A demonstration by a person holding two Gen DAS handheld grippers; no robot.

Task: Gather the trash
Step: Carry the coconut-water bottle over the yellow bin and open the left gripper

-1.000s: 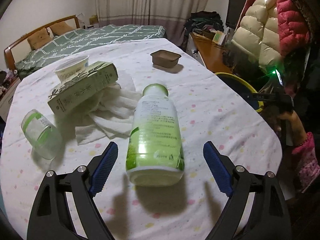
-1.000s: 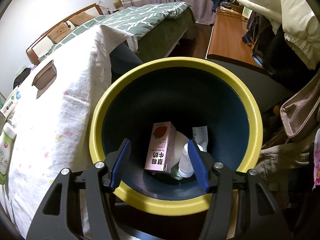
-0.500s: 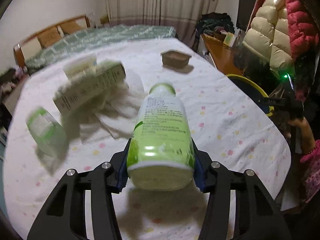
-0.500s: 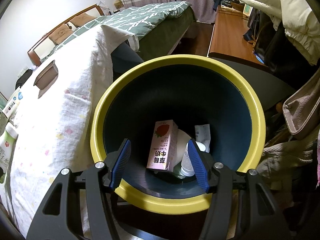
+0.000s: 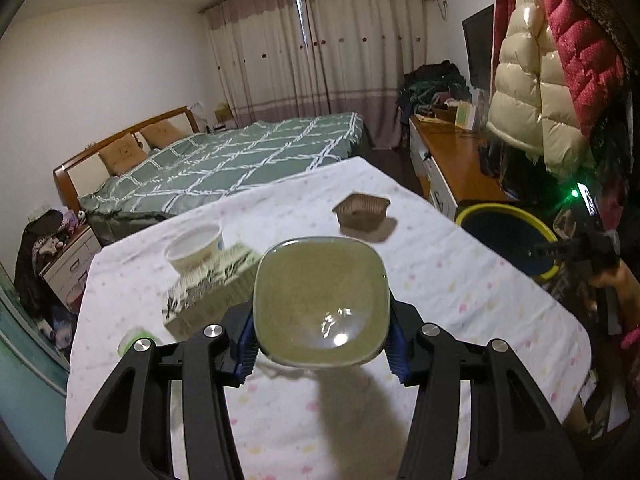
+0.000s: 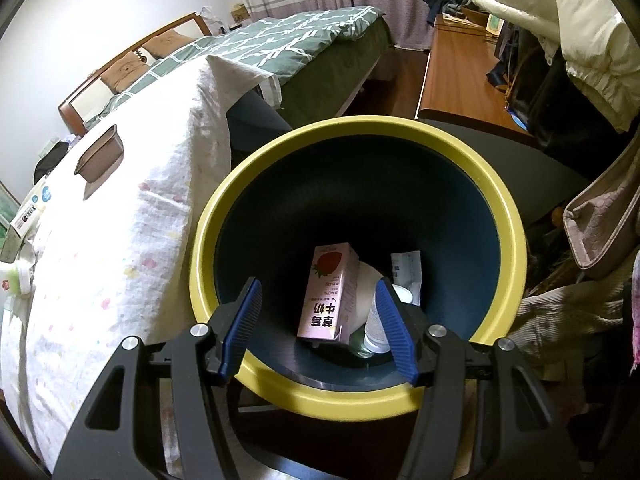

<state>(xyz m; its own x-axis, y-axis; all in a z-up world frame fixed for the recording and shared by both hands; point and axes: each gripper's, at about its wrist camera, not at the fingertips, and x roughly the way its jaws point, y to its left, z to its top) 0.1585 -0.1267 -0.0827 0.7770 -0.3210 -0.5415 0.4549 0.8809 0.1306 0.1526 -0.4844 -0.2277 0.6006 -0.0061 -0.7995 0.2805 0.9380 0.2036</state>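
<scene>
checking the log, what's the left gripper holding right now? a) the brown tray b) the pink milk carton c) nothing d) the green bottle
d: the left gripper is shut on the green bottle, whose base fills the space between its blue pads, lifted off the table; the brown tray sits beyond it and the pink milk carton is already in the bin.
</scene>
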